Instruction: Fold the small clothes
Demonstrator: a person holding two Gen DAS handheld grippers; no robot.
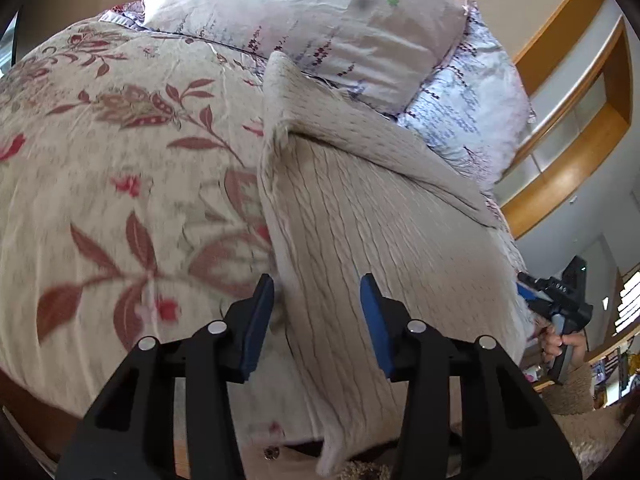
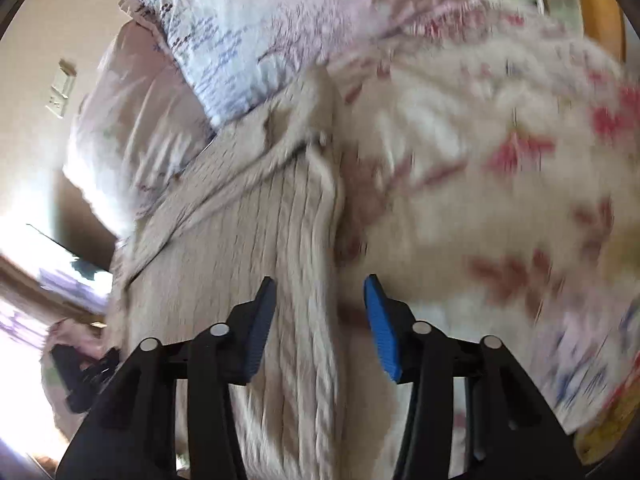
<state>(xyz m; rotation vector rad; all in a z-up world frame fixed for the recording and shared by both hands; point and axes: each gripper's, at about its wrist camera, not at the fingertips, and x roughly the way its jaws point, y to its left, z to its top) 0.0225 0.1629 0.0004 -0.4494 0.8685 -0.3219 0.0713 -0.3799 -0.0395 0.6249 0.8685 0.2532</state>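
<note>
Both grippers, left (image 1: 317, 300) and right (image 2: 320, 300), half open, empty, straddling opposite long edges of sweater (image 1: 360, 208) running away lengthwise.

No legible txt anywhere.

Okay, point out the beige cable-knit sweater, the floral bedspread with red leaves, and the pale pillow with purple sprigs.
Beige cable-knit sweater (image 1: 360, 208): left wrist view, middle of the knit panel.
Floral bedspread with red leaves (image 1: 120, 160): left wrist view, bare printed area.
Pale pillow with purple sprigs (image 1: 300, 20): left wrist view, its face.
</note>
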